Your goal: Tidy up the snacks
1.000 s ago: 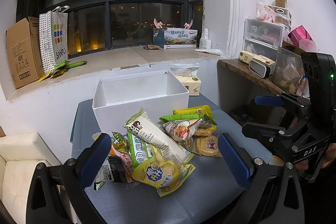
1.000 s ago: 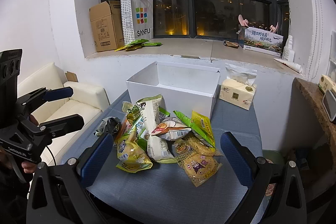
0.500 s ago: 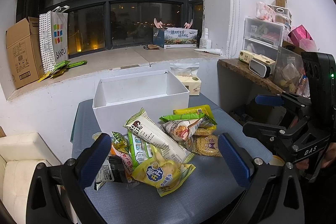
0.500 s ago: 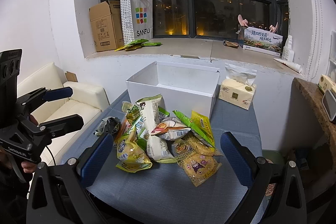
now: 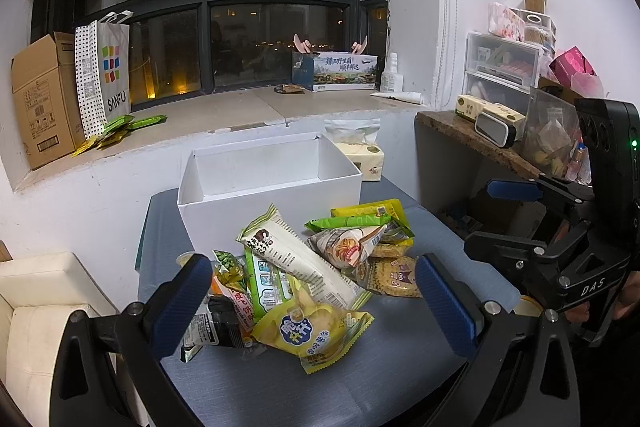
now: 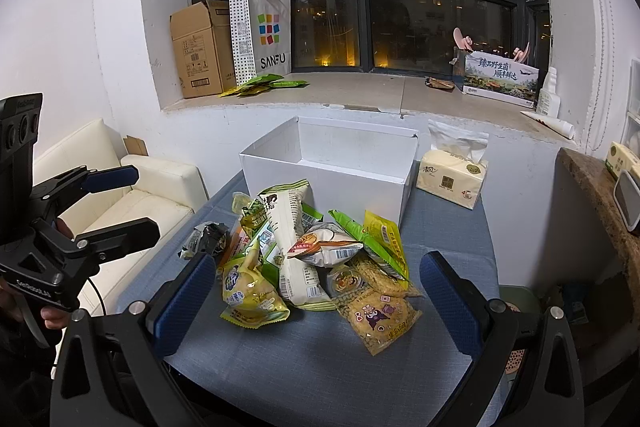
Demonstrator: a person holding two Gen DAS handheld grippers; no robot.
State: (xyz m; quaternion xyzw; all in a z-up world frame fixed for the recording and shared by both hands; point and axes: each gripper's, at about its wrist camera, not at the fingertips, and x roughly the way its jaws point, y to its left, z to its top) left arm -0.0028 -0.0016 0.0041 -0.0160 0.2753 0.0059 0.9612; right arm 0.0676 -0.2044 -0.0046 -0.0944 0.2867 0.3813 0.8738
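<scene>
Both tongs hang above the near edge of my counter point(image 5: 392, 379), neither touching anything. Left tongs point(image 5: 316, 301) spread wide, blue pads either side of the snack pile point(image 5: 312, 275), nothing between them. Right tongs point(image 6: 316, 301) likewise spread wide and holding nothing; from the left wrist view I see them off to the right of the counter, jaws parted.

The snacks lie heaped on the blue-grey cloth, just in front of the white box point(image 5: 268, 183). The box stands open-topped at the far side of the counter, and I see nothing inside it from either view. On top of the heap, a long white packet point(image 5: 296, 255) lies slantwise. A yellow chip bag point(image 5: 312, 331) sits nearest the left tongs. A yellow cracker bag with a cartoon figure point(image 6: 376, 311) lies at the right edge of the pile, nearest the right tongs. Green and yellow sachets point(image 6: 380, 239) lean toward the box wall; a small dark packet point(image 6: 206, 237) lies at the left edge.

A tissue pack point(image 6: 452, 175) stands right of the box, apart from it.
</scene>
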